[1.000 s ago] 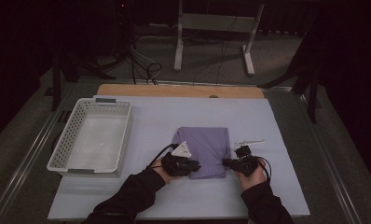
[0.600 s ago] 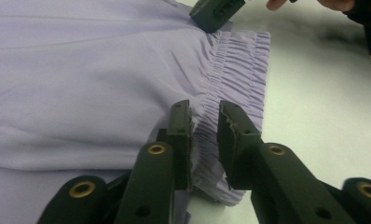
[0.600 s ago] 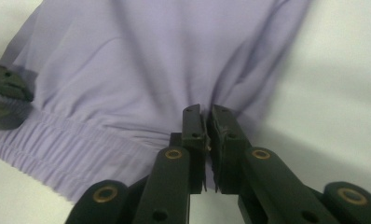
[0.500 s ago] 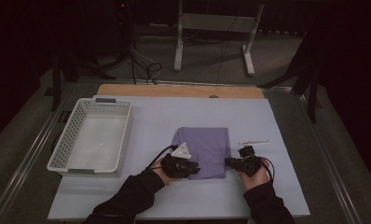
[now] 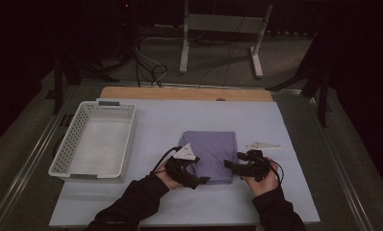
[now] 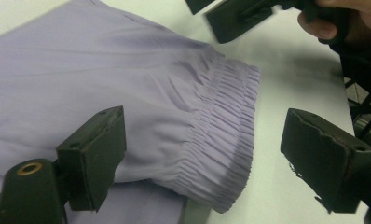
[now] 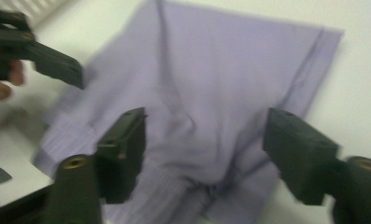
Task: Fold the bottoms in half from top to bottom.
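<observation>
Folded lilac garment [image 5: 211, 155] lies flat near the middle of the tabletop [image 5: 156, 125], near edge toward the person. The gathered elastic waistband [image 6: 230, 140] forms the near end, which puts the thickest, easiest-to-pinch edge closest to both hands.

Left tool [image 5: 192, 174]: at the garment's near-left corner, jaws spread wide. In the left gripper view one jaw sits over the cloth and the other over bare tabletop, so the waistband edge lies between them. Nothing gripped yet. Judged: lined up to close on that edge.

Right tool [image 5: 237, 167]: at the near-right corner, pointing inward toward the cloth, jaws also wide apart. In the right gripper view the garment spans the gap between them; view blurred, contact cannot be told.

The two tools flank the near edge at opposite corners, probably so the fabric can be lifted or folded evenly without bunching.

White basket [image 5: 94, 140] stands to the left, well apart, empty; a likely destination. A small pale flat piece [image 5: 262, 145] lies just right of the garment.
</observation>
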Demonstrator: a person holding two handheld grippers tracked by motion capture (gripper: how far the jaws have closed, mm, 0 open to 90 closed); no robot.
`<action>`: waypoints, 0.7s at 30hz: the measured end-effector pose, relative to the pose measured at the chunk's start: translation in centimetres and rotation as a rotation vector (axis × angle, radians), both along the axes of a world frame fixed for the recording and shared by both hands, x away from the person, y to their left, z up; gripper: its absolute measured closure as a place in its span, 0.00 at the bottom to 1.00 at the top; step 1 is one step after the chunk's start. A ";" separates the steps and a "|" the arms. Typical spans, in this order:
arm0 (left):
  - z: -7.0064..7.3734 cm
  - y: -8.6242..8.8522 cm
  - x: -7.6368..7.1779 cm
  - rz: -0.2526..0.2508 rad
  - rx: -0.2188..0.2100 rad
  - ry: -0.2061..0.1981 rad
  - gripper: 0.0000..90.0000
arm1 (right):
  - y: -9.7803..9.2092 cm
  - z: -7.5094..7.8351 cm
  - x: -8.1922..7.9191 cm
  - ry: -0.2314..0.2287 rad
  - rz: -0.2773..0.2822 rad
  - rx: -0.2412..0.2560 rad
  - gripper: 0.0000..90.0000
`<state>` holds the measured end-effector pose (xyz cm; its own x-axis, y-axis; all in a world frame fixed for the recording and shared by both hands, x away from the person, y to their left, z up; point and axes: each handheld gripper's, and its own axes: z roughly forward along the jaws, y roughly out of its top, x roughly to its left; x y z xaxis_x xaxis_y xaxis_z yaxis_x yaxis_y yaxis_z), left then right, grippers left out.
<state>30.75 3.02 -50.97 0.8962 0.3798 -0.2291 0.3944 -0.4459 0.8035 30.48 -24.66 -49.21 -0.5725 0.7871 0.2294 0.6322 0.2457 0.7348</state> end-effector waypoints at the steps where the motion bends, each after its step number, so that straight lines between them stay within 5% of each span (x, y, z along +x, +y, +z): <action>1: 0.0 0.0 0.0 0.000 0.000 0.000 0.13 | 0.0 0.0 0.0 0.000 0.000 0.000 0.25; 8: 0.3 1.0 0.5 0.097 -0.011 -0.042 0.03 | -0.4 0.2 -0.2 -0.089 0.090 0.032 0.15; 21: 0.3 1.3 0.9 0.171 -0.007 -0.063 0.02 | -1.5 0.4 -0.3 -0.227 0.053 -0.021 0.11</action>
